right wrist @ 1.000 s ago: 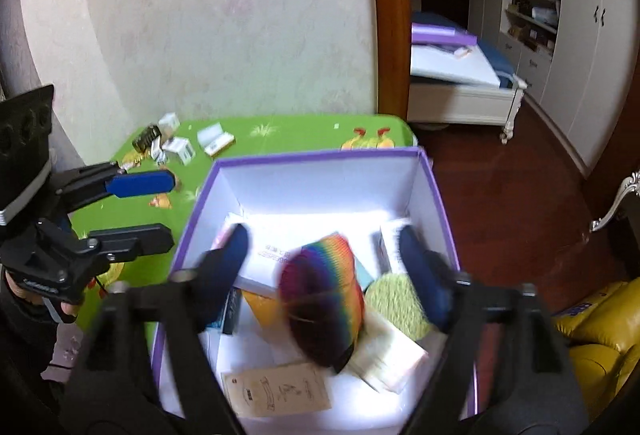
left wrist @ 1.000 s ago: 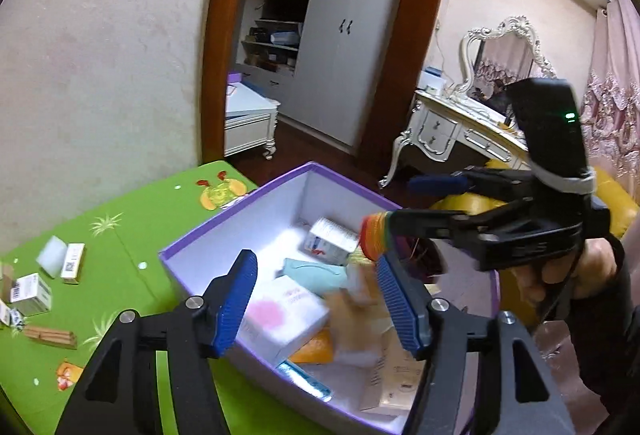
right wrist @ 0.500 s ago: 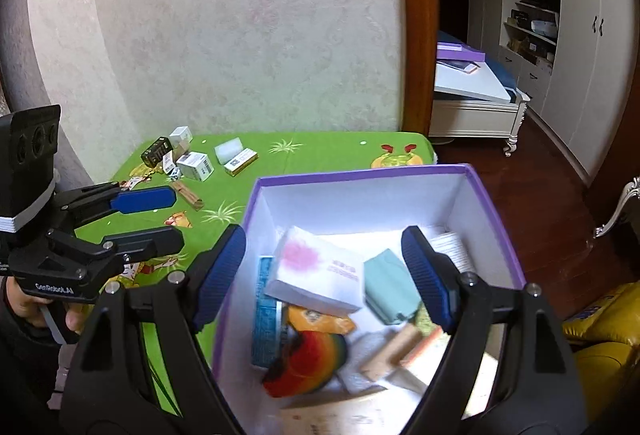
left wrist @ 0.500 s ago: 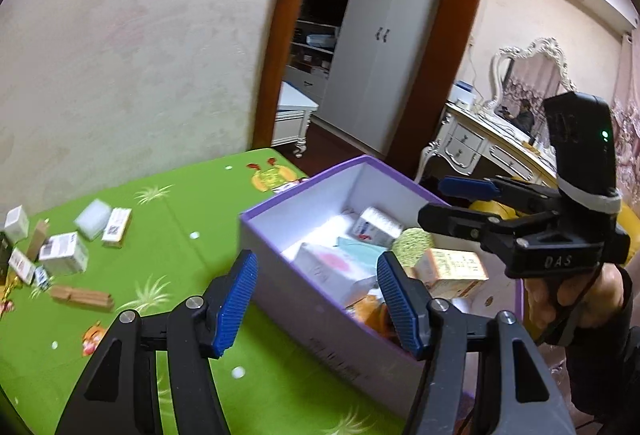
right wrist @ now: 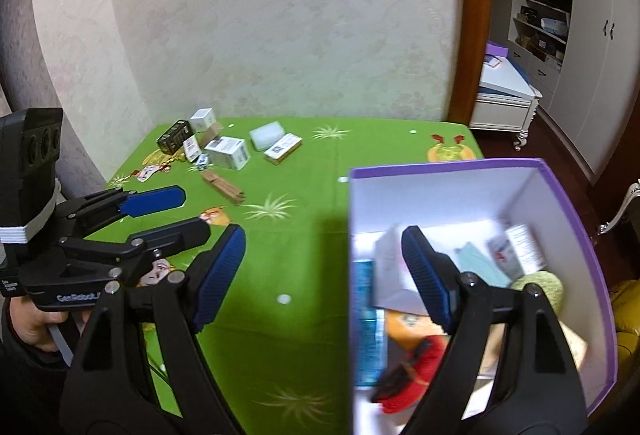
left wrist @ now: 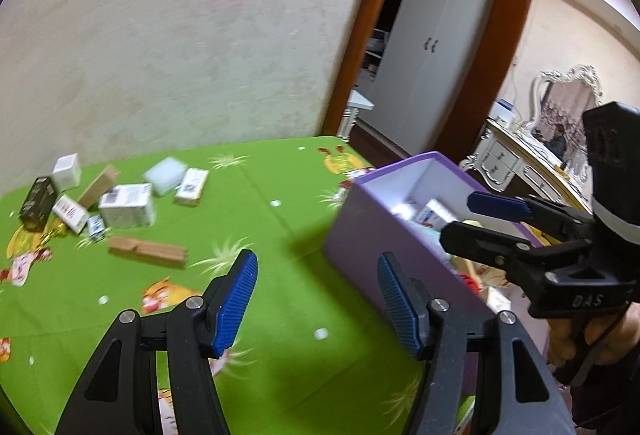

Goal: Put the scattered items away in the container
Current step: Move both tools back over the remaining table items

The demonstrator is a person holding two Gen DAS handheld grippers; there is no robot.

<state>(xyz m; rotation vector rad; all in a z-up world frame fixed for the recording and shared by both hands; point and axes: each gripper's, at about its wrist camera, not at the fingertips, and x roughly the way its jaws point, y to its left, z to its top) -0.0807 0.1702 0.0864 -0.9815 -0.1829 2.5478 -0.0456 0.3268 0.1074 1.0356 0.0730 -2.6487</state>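
Both claws, left (left wrist: 316,295) and right (right wrist: 324,271), gape wide and hold nothing; the purple-walled cardboard box (right wrist: 568,203) sits at the right of the green patterned worktop (right wrist: 304,235). I judge the brown wooden block (left wrist: 147,250), nearest of the scattered cartons, the best next pick, so I steer the left claw across its narrow width.

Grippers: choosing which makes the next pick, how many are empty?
2. The left gripper is open above the green table; the right gripper is open, straddling the purple box's left wall. Neither could hide anything.
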